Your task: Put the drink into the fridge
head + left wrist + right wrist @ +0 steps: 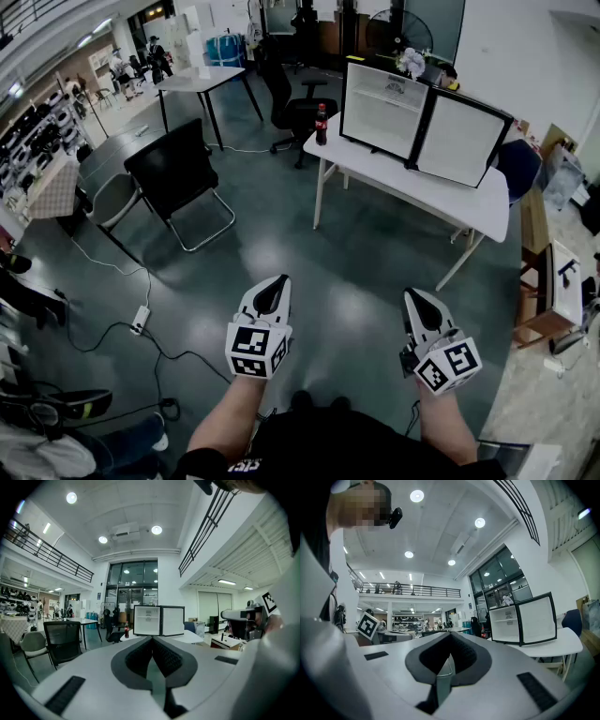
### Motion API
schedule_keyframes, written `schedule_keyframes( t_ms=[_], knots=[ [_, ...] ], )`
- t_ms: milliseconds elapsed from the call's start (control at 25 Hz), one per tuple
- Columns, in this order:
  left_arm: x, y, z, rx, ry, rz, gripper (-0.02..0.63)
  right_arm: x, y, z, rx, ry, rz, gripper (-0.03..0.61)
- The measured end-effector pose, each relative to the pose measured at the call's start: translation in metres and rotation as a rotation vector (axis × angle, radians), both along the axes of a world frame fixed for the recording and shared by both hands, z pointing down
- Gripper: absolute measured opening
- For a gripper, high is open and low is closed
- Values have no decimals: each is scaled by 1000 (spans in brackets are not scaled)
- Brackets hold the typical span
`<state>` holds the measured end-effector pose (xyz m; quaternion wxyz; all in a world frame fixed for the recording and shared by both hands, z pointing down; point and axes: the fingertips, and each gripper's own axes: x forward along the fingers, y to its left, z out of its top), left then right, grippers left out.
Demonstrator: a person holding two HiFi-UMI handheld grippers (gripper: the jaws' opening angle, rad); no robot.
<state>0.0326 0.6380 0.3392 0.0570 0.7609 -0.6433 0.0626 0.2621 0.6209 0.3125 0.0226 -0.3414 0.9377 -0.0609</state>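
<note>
A cola bottle (322,124) with a red cap stands upright at the left end of a white table (431,192). Beside it on the table sits a small white fridge (384,111) with its door (462,139) swung open to the right; the inside looks empty. The bottle (126,632) and fridge (148,620) show small and far in the left gripper view; the fridge (520,619) also appears in the right gripper view. My left gripper (277,281) and right gripper (412,296) are both shut and empty, held side by side over the floor, well short of the table.
A black office chair (292,105) stands behind the table's left end. A black visitor chair (178,178) and a grey chair (117,202) stand at the left, with cables and a power strip (141,320) on the floor. A wooden stand (548,286) is at the right.
</note>
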Motion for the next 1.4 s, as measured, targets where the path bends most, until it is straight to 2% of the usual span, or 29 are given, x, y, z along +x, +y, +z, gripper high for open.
schedule_keyframes(
  t_ms=[400, 680, 960, 1400],
  knots=[
    [-33, 11, 9, -13, 13, -12, 14, -26, 6, 6, -10, 26, 0, 8],
    [-64, 17, 13, -1, 24, -20, 14, -61, 9, 2, 6, 32, -21, 8],
    [-93, 28, 14, 4, 15, -7, 14, -100, 20, 0, 1, -18, -41, 9],
    [-113, -33, 26, -10, 27, -13, 14, -121, -40, 15, -17, -32, -70, 11]
  ],
)
